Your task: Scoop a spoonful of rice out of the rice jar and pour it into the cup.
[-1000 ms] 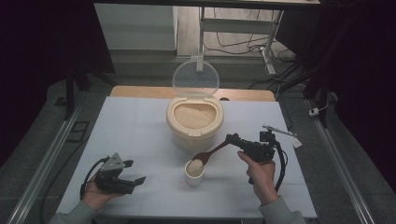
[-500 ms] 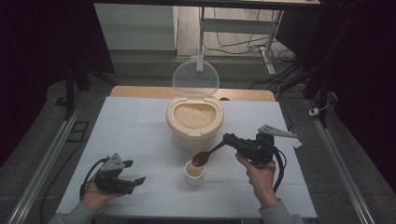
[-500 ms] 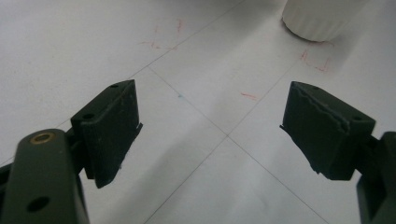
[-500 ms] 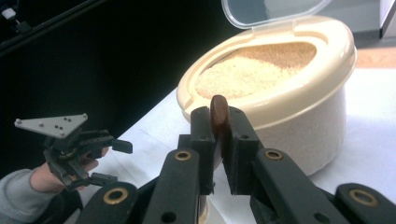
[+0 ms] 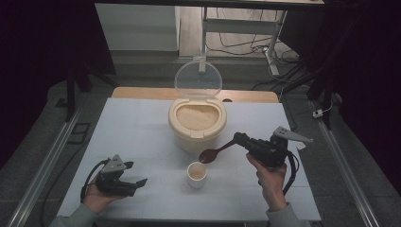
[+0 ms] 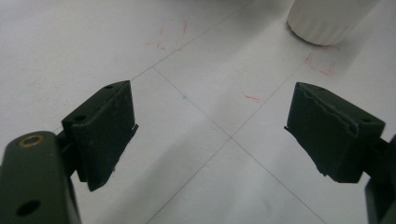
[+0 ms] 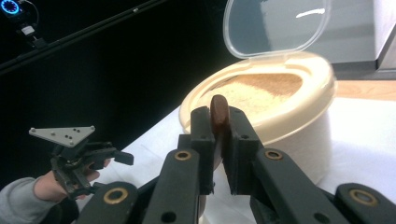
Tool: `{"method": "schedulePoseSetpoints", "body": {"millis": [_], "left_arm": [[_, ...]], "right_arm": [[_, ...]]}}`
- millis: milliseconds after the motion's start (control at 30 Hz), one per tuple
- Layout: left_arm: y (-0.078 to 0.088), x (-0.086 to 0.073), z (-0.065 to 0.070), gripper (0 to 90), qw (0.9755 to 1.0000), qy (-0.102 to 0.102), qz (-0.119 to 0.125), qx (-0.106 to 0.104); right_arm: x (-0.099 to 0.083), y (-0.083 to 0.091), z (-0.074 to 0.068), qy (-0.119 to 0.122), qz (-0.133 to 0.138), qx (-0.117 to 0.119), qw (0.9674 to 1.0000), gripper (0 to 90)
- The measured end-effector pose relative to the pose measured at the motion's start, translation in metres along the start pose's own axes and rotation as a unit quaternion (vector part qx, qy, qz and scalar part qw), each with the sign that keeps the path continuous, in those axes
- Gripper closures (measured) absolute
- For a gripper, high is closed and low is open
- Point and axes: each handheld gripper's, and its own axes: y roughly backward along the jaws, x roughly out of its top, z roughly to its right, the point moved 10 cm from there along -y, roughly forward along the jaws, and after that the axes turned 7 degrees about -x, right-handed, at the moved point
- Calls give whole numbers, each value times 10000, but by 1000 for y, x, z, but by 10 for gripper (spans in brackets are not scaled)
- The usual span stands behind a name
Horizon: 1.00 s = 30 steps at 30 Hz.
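Bare white surface (image 5: 142, 123) around left gripper (image 5: 135, 183), jaws spread wide, right gripper (image 5: 239, 139) clamping brown spoon (image 5: 215, 152) above small cup (image 5: 196, 174), beside open rice container (image 5: 197, 124)

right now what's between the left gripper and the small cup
Nothing: in the high view, bare white table runs from the open left gripper to the small cup.

Your two matte black plastic handheld grippers, left (image 5: 138, 182) and right (image 7: 215, 135), each carry a grey three-cornered drilled plate behind the fingers (image 6: 108, 126). Brass-ringed pivot holes sit just behind your blocky black fingers. A black cable loops behind each. You wear grey long sleeves (image 5: 71, 218).
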Motion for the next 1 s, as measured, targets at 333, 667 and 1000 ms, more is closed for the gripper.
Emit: {"method": "schedulePoseSetpoints", "body": {"millis": [333, 667, 1000], "left_arm": [[0, 1, 0, 146, 10000, 7, 8, -5], [-1, 0, 0, 146, 10000, -13, -5, -12], [-2, 0, 1, 148, 10000, -33, -29, -29]], "right_arm": [[11, 19, 11, 398, 30, -257, 9989, 832], [12, 35, 13, 878, -467, -329, 9945, 833], [-3, 31, 12, 1053, -1017, -244, 9889, 832]]}}
